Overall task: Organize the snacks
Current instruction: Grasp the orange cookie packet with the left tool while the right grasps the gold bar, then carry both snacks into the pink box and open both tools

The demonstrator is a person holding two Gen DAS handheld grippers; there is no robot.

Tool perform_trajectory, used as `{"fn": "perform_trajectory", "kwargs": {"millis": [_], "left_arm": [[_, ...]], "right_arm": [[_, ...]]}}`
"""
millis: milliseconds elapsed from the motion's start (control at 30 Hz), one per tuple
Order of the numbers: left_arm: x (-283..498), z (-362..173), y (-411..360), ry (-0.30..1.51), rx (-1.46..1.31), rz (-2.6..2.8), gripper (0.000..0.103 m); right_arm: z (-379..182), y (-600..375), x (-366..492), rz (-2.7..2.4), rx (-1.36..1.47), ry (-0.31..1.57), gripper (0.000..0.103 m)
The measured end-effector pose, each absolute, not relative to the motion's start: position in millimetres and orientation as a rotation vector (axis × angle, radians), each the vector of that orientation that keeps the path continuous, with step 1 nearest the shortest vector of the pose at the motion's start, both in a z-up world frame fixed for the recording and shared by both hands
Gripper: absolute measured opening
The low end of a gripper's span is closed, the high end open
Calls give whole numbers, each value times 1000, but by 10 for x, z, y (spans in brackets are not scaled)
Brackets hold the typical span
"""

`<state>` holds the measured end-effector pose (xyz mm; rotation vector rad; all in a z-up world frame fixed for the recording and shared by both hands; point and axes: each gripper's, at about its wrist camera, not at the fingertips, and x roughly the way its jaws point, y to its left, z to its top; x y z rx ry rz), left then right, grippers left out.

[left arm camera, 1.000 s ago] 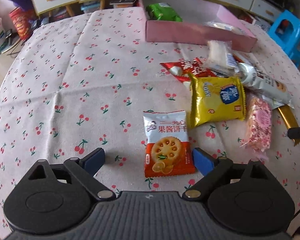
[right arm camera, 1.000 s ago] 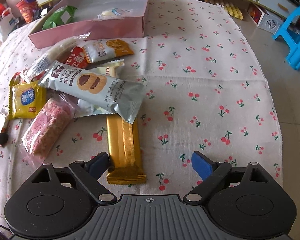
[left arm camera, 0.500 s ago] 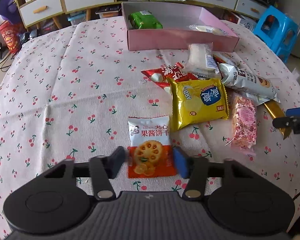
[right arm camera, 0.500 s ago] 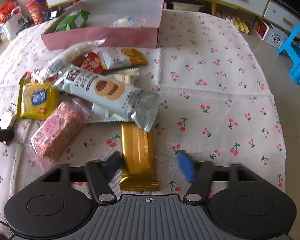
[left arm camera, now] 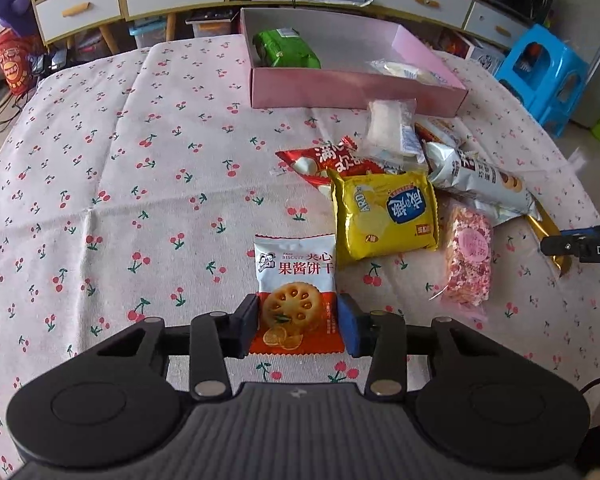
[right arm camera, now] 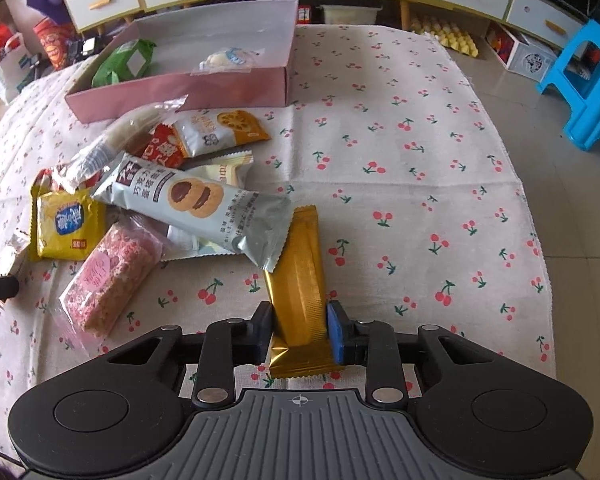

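Observation:
A white and orange biscuit packet (left arm camera: 296,268) lies flat on the cherry-print cloth. My left gripper (left arm camera: 298,328) has its jaws closing on the packet's near end, both pads touching its sides. My right gripper (right arm camera: 298,332) is shut on the near end of a gold wrapped bar (right arm camera: 300,272), whose far end is tucked under a silver cookie pack (right arm camera: 196,200). The pink box (left arm camera: 352,88) stands at the far side with a green pack (left arm camera: 286,48) and a clear-wrapped snack (right arm camera: 224,58) inside.
A pile of snacks lies between the grippers: a yellow packet (left arm camera: 386,214), a pink rice bar (left arm camera: 468,252), a red packet (left arm camera: 332,158) and others. The table edge runs on the right, with a blue stool (right arm camera: 588,80) beyond. Drawers line the back.
Both grippers went from wide open to closed, the left onto the biscuit packet, the right onto the gold bar. Neither hand has shifted much.

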<state>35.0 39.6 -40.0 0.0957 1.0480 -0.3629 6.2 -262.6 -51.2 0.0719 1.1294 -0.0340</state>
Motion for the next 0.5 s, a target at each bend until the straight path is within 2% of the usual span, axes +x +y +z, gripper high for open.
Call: {"fn": "perform_trajectory", "kwargs": {"millis": [500], "left_arm": [[414,-234,401,1016,53,-374,38]], "right_arm": [[-301,-2893,77,-93,187,1084,27]]}}
